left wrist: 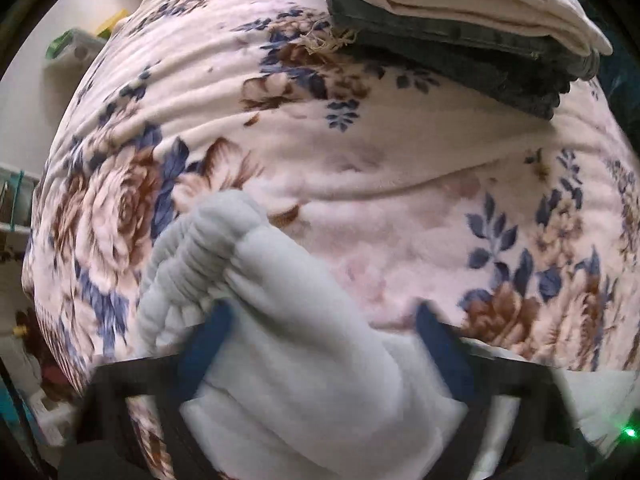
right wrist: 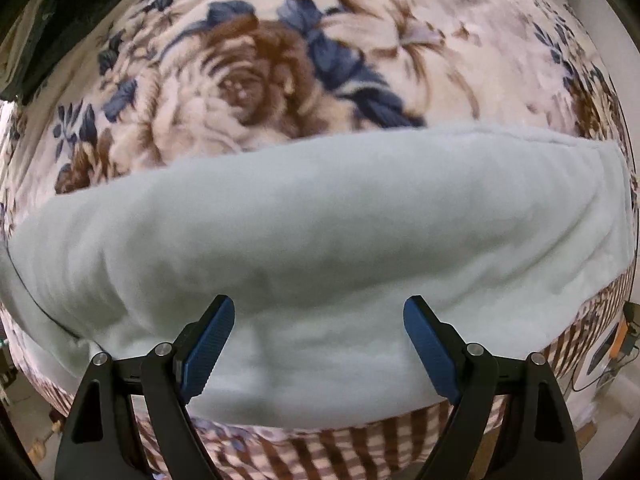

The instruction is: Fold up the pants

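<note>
My left gripper [left wrist: 320,344] pinches the pants [left wrist: 280,360] by the waistband; their long axis runs crosswise on the bed blanket [right wrist: 248,80], under my wide-open, empty right gripper [right wrist: 320,344].

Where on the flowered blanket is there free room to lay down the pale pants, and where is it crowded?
Free: the wide stretch of flowered blanket between the pale pants in the left gripper and the stack of folded clothes. In the right wrist view, blanket beyond the pants' far edge is also bare. Crowded: the stack's far corner and the pants under the open right gripper.
</note>
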Motion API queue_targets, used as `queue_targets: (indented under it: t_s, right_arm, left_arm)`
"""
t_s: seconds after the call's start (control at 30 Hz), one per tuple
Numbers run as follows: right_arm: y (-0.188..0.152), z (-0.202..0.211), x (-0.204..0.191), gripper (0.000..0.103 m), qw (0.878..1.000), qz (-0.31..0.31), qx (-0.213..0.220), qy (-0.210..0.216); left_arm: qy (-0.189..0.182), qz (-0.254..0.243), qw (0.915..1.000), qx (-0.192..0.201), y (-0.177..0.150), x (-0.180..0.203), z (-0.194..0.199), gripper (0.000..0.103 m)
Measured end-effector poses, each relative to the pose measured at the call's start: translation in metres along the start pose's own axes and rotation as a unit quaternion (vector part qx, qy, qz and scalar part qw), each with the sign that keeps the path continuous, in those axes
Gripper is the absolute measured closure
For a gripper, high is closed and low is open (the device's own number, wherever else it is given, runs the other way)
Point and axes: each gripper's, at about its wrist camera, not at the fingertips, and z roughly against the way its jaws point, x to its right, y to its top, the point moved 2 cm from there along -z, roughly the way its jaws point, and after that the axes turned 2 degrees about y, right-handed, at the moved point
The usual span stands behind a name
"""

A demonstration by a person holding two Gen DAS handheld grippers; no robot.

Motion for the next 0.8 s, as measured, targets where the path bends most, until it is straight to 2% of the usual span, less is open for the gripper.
queue_targets:
  t_s: [0.03,0.1,0.2,0.27,0.4,0.43,0.5,0.57,0.6,0.7,0.77,0.8]
  right_arm:
    - [0.001,0.002,-0.004,0.014,1.0,0.001,0.001,-0.001]
    - [0.005,0.006,-0.018,0.014,1.0,0.002,0.005,0.002]
    - [0.005,0.012,-0.043,0.014,1.0,0.008,0.004,0.009]
    - [-0.002,0.013,-0.055,0.014,1.0,0.013,-0.001,0.017]
    - [-0.019,0.01,-0.082,0.014,0.999,0.033,-0.019,0.023]
    - [-0.023,0.007,-0.088,0.014,0.999,0.039,-0.023,0.02]
    - [-0.032,-0.001,-0.101,0.014,0.998,0.048,-0.033,0.015]
    - [-0.039,-0.005,-0.108,0.014,0.998,0.044,-0.039,0.018]
    - [-0.041,-0.004,-0.11,0.014,0.998,0.04,-0.038,0.026]
    - [-0.041,0.003,-0.114,0.014,0.998,0.022,-0.027,0.057]
    - [-0.044,0.017,-0.106,0.014,0.996,0.003,-0.013,0.091]
    - [-0.046,0.027,-0.1,0.014,0.994,-0.012,-0.001,0.109]
  left_arm:
    - [0.0,-0.005,1.0,-0.002,-0.001,-0.006,-0.004,0.079]
    - [-0.031,0.004,0.9995,0.0,-0.011,-0.022,-0.004,0.095]
    - [-0.036,0.031,0.9984,0.032,-0.045,-0.064,0.017,0.096]
    - [-0.036,0.068,0.9965,0.033,-0.083,-0.103,0.028,0.096]
    - [-0.043,0.133,0.9898,-0.026,-0.15,-0.152,0.004,0.095]
    - [-0.047,0.148,0.9868,-0.045,-0.163,-0.159,-0.008,0.093]
    - [-0.054,0.158,0.9842,-0.058,-0.179,-0.163,-0.022,0.091]
    - [-0.046,0.152,0.9854,-0.062,-0.185,-0.162,-0.028,0.083]
    - [-0.039,0.156,0.985,-0.063,-0.187,-0.162,-0.026,0.075]
    - [-0.05,0.157,0.9849,-0.052,-0.193,-0.159,0.001,0.074]
    - [-0.037,0.137,0.9897,-0.019,-0.197,-0.151,0.029,0.053]
    - [-0.019,0.112,0.9935,0.001,-0.198,-0.141,0.046,0.014]
